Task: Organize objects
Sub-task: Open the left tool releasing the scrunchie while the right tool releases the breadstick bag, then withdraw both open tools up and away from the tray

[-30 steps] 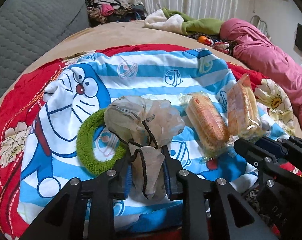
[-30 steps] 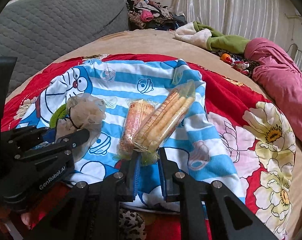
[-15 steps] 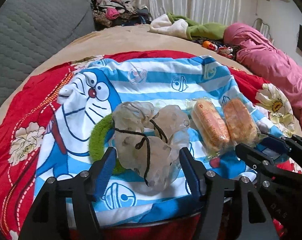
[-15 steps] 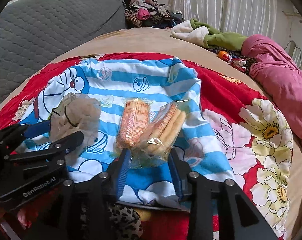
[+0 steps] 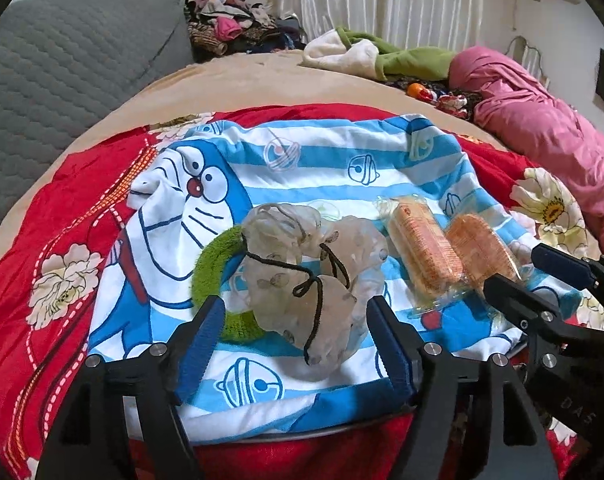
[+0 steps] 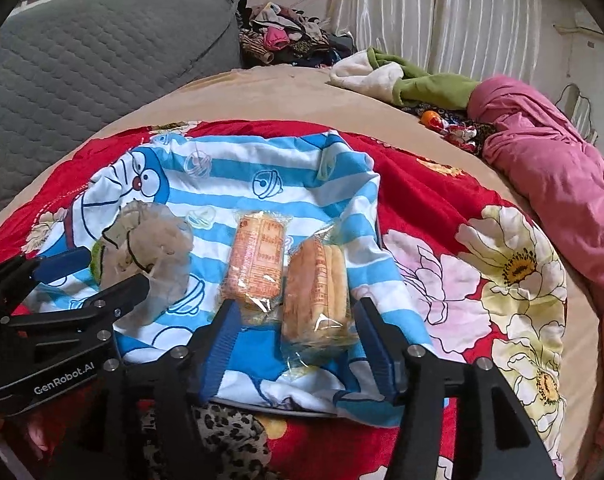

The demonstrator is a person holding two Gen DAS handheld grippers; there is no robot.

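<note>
While both tools stand wide open with nothing between their blue pads, we treat every item as resting free on the striped cartoon cloth (image 5: 342, 152).

**Tool state.** The left tool (image 5: 295, 344) holds nothing; the sheer drawstring pouch (image 5: 314, 276) lies just ahead of it, between the finger lines, partly over the green fuzzy ring (image 5: 213, 276). The right tool (image 6: 291, 340) also holds nothing; the right cracker pack (image 6: 318, 288) sits just ahead of its right finger, with the left cracker pack (image 6: 257, 256) ahead of its left finger. The two packs lie side by side, touching or nearly so.

**Hazards.**
- Closing the left tool low may pinch the cloth along with the pouch, dragging the whole layout.
- The black cord (image 5: 314, 292) loops loosely; we judge it could snag on a fingertip.
- The pouch overlaps the ring, so lifting one may shift the other.
- The crinkly wrapper on each pack looks slippery; a grip on the seal flap alone may slide off.
- Both tools work close together; the right tool's fingers appear at the left tool's right side, so crossing paths risks contact.

**Edges and room.** The cloth's near edge lies directly under both tools. Open cloth lies ahead of the pouch and packs; the red floral quilt (image 6: 442, 208) offers bare room to the right tool's right.
</note>
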